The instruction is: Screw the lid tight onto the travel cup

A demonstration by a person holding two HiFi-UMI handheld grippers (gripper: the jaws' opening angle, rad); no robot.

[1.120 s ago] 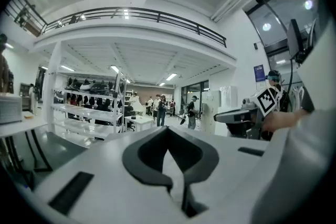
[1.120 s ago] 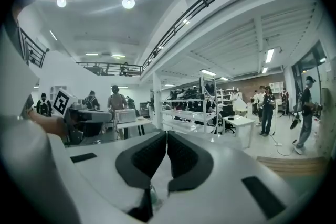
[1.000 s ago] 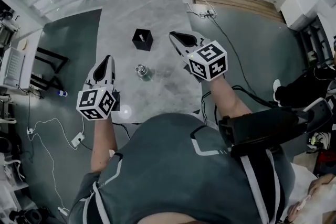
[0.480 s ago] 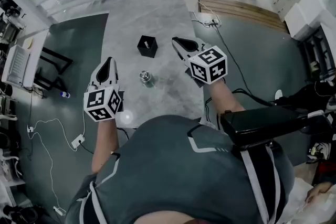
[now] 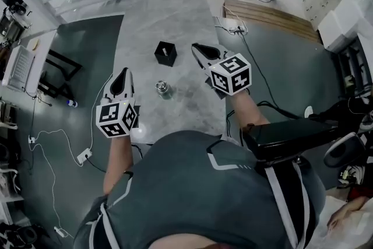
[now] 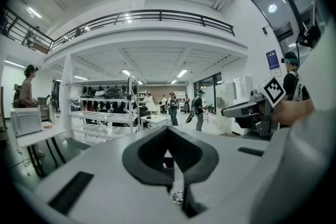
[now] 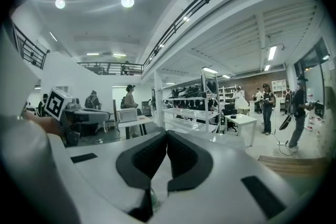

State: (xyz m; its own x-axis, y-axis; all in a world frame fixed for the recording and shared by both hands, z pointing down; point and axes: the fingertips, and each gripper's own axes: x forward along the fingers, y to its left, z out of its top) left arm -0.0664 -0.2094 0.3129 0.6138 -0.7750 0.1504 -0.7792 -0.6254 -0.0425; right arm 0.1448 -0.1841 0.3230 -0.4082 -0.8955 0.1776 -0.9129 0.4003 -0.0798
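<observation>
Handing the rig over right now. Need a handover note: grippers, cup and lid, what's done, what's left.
Left gripper: shut, empty, left of the cup.
Right gripper: shut, empty, right of the cup and beyond it.
Travel cup: upright on the grey table, neither gripper touching it; black box behind it.
Done: a metallic top seems to sit on the cup; tightness can't be told.
Left: probably steady the cup, twist the lid tight.

We find the surface point(image 5: 175, 14) bare all round the travel cup point(image 5: 162, 88). Only a black box point(image 5: 165, 53) stands beyond it, well apart.
</observation>
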